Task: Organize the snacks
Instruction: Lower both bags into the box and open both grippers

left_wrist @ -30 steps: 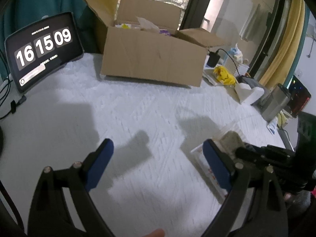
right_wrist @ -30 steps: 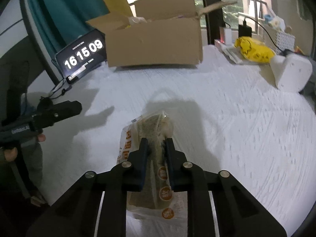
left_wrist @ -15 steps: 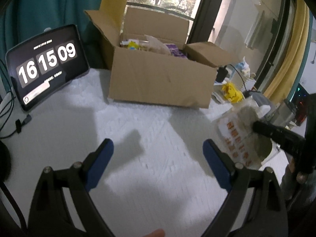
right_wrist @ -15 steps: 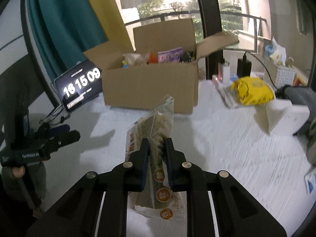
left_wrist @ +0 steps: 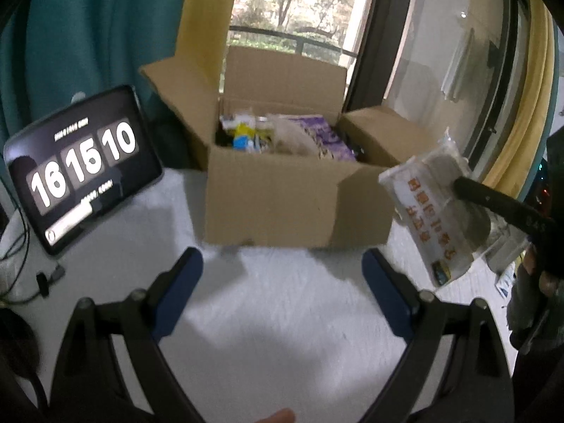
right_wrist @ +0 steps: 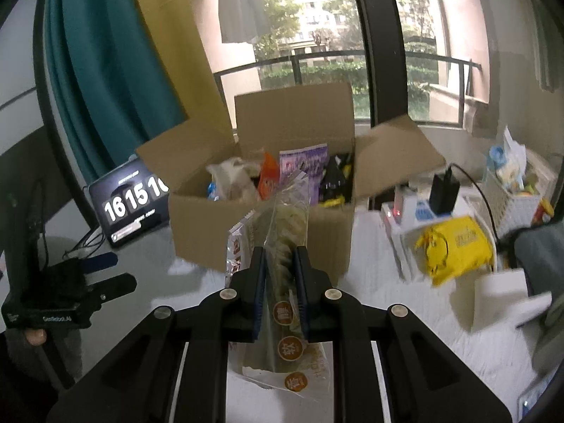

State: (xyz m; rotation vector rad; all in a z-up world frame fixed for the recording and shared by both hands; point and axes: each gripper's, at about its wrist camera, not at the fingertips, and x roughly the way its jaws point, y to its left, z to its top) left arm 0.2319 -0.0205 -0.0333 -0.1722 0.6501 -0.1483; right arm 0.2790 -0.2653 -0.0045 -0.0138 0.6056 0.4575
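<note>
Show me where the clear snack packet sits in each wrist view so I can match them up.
Left wrist: clear snack packet at the right edge, in the air, pinched by the right gripper.
Right wrist: packet at centre, upright between the shut jaws.
Shared landmark: open cardboard box behind it.

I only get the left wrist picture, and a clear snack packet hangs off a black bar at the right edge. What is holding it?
Observer: The right gripper, shut on the clear snack packet.
Visitor: Anything orange in the brown cardboard box?
Observer: Yes, an orange packet stands beside the purple one.
Visitor: What lies right of the box?
Observer: A crumpled yellow bag.
</note>
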